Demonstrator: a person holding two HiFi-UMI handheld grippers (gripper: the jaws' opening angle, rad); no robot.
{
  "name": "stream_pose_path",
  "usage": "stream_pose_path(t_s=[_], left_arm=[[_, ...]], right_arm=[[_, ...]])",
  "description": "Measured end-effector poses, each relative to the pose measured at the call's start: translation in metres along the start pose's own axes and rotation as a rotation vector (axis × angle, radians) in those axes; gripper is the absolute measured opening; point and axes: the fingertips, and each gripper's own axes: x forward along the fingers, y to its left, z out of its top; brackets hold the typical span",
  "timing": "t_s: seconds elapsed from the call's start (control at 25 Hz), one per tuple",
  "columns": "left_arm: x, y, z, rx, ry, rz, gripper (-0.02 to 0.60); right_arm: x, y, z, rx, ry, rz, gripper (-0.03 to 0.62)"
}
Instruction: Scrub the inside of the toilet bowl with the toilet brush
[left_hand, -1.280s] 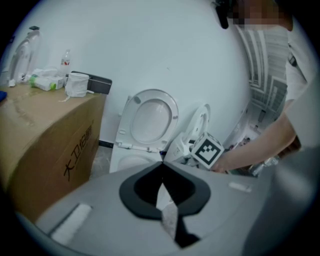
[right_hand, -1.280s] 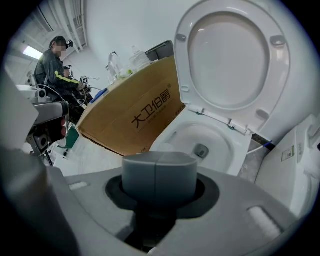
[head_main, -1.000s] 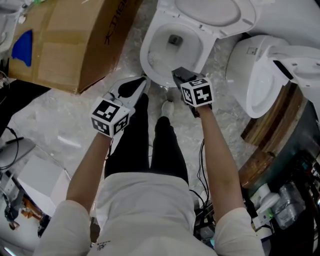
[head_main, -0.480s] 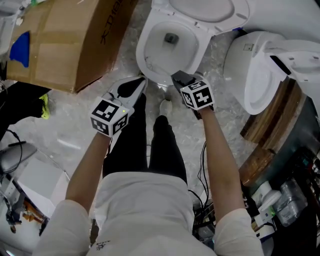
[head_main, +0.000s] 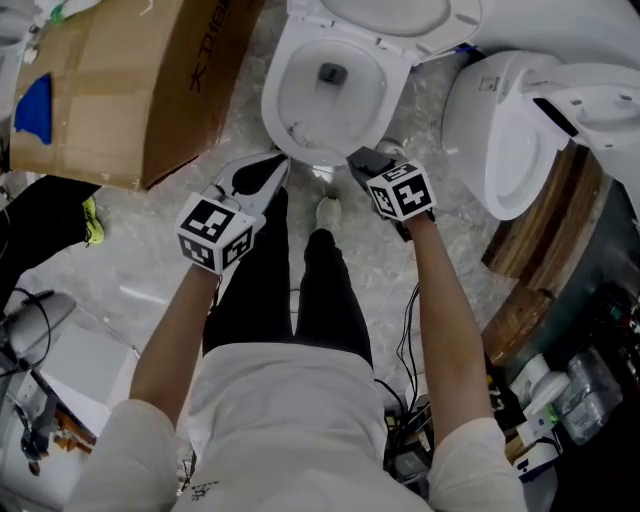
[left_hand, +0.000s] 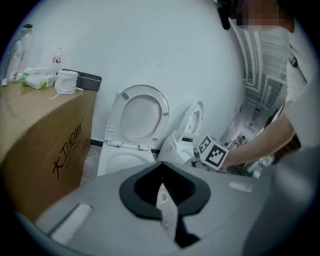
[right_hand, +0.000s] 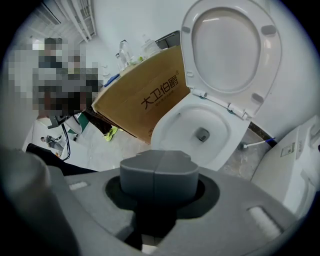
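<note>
The left gripper (head_main: 278, 165) and right gripper (head_main: 360, 160), jaws together and empty, are hovering at 6 o'clock from the glossy white oval toilet bowl (head_main: 272, 105).

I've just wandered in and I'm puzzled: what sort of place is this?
Probably a storeroom or test space, not a working bathroom: an open toilet stands right beside a second toilet, with a large cardboard box on its other side.

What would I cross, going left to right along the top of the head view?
Left to right: cardboard box → toilet bowl, with its seat raised → second white toilet at the right.
</note>
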Motion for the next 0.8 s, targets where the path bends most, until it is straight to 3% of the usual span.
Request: stream_pose_path(t_s=[0.8], left_arm=[[0.012,-0.014,0.002,0.009,0.010,-0.019,-0.012]], right_arm=[[-0.028,-0.042,-0.044,0.077,0.061,-0.030,0.147]])
